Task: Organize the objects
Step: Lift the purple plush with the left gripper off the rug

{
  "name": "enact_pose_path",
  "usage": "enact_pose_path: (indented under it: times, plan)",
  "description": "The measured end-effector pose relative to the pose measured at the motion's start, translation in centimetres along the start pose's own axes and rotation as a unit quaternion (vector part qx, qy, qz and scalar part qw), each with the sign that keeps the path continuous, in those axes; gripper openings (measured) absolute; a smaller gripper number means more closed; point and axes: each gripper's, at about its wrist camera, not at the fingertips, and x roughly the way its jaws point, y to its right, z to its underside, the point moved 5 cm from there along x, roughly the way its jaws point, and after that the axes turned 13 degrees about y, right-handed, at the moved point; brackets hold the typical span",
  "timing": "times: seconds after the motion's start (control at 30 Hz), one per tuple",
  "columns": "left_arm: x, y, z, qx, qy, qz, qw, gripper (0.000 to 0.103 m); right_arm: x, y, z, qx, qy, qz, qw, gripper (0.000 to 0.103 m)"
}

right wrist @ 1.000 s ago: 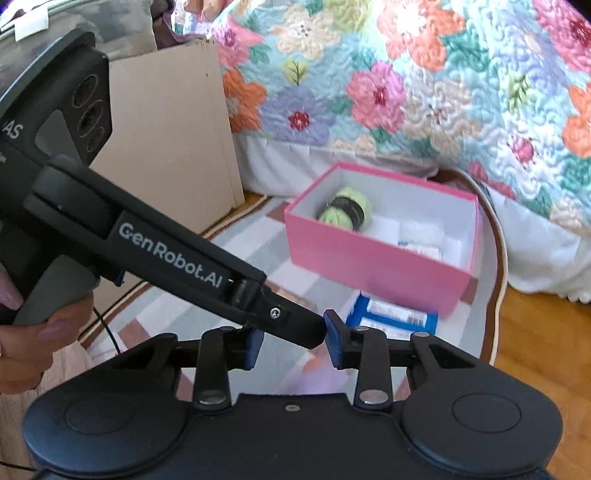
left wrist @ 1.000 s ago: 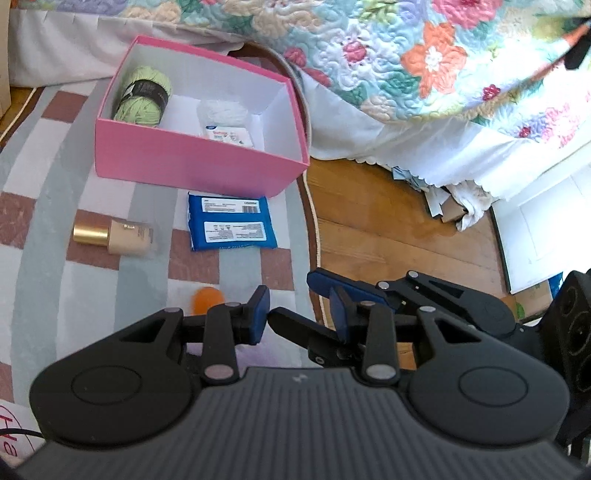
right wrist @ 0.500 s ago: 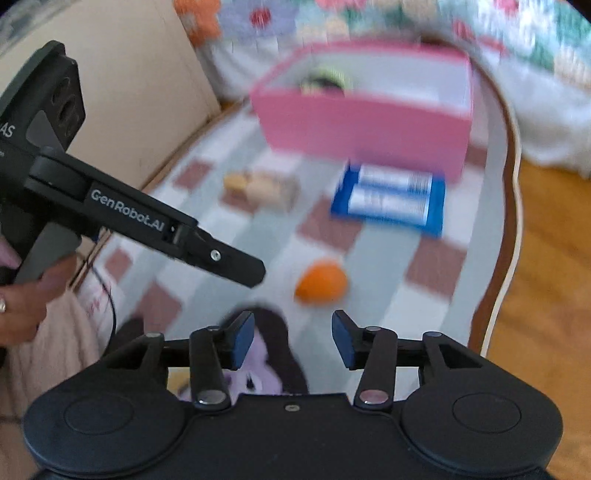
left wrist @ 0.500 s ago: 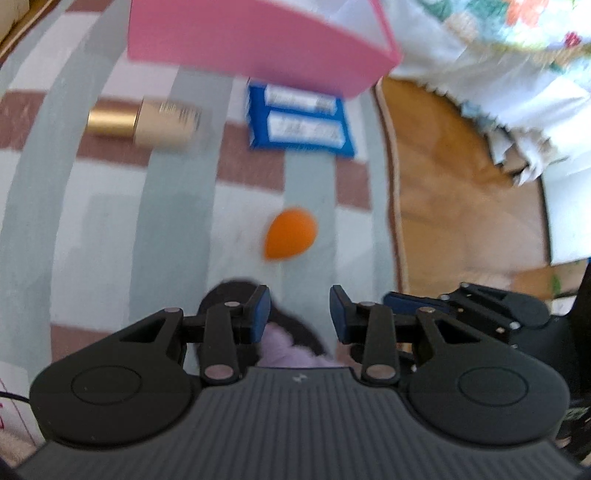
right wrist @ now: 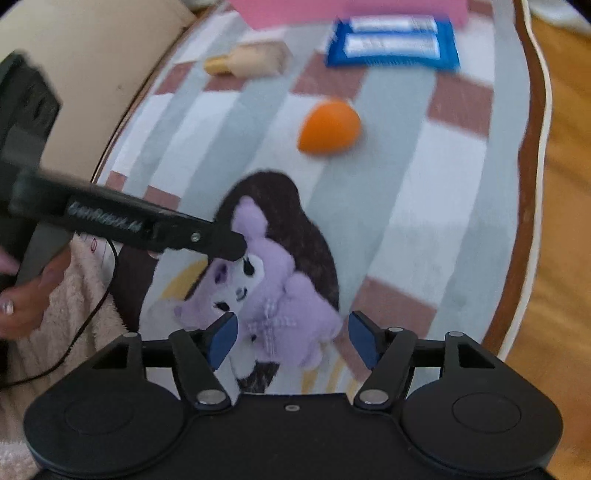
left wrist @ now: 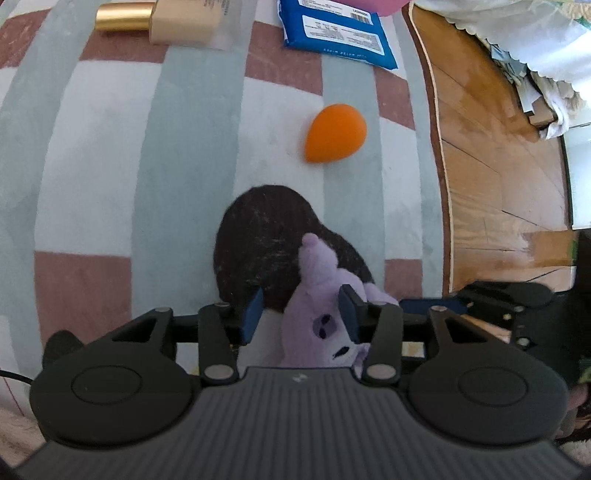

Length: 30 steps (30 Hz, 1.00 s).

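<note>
A purple plush toy (left wrist: 325, 295) lies on the checked rug; it also shows in the right wrist view (right wrist: 273, 288). My left gripper (left wrist: 301, 314) is open, its pads on either side of the toy's head. My right gripper (right wrist: 291, 339) is open and wide, low over the toy's body. An orange egg-shaped sponge (left wrist: 334, 133) lies just beyond the toy, also seen in the right wrist view (right wrist: 328, 127). A blue wipes pack (left wrist: 336, 33) and a beige bottle with a gold cap (left wrist: 166, 20) lie farther off. The left gripper's arm (right wrist: 147, 225) crosses over the toy's head.
The pink box's lower wall (right wrist: 347, 11) shows at the top edge. The rug's brown border (left wrist: 436, 147) meets wooden floor (left wrist: 498, 166) on the right. A cardboard sheet (right wrist: 92, 74) stands at the left. A pink fluffy cloth (right wrist: 74, 314) lies by the hand.
Both grippers have dropped down and tilted towards the rug, closing in on the plush toy. The right gripper has opened wider. The pink box has slid almost out of view.
</note>
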Motion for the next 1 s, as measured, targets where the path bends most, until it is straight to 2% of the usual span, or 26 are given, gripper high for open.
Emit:
enact_pose_path:
  times: [0.1,0.17,0.23,0.3,0.37,0.5,0.6,0.73,0.87,1.0]
  plan:
    - [0.3,-0.1,0.4,-0.009,-0.009,0.014,0.9998,0.049,0.9,0.7,0.8,0.047,-0.012,-0.018,0.999,0.072]
    - [0.6,0.0,0.6,-0.017,-0.014,0.026,0.9994,0.048,1.0,0.8,1.0,0.065,0.000,-0.026,0.998,0.071]
    - [0.8,0.2,0.9,-0.021,-0.016,0.034,0.9991,0.047,0.8,0.6,0.8,0.058,0.018,-0.026,0.998,0.059]
    - [0.7,0.4,0.8,-0.019,0.001,0.035,0.9992,0.046,0.4,0.1,0.3,0.034,0.035,-0.017,0.999,0.052]
    - [0.0,0.6,0.3,-0.024,0.025,0.043,0.9985,0.046,-0.1,-0.4,-0.2,0.006,0.054,-0.003,0.999,0.050]
    - [-0.9,0.4,-1.0,-0.025,0.066,0.048,0.9964,0.045,-0.8,-1.2,-1.2,-0.039,0.090,0.013,0.995,0.050]
    - [-0.6,-0.2,-1.2,-0.030,0.075,0.033,0.9962,0.044,-0.3,-1.5,-1.6,-0.063,0.106,0.025,0.992,0.050]
    - [0.1,-1.0,-1.0,-0.048,0.072,0.032,0.9958,0.045,0.7,-0.9,-1.6,-0.061,0.104,0.045,0.992,0.052]
    - [0.3,-0.9,-1.0,-0.050,0.078,0.035,0.9951,0.042,0.6,-0.1,-1.5,-0.037,0.114,0.046,0.992,0.056]
    - [-0.3,-0.4,-1.1,-0.055,0.085,0.046,0.9938,0.039,0.4,-0.4,-1.2,-0.038,0.121,0.039,0.991,0.049]
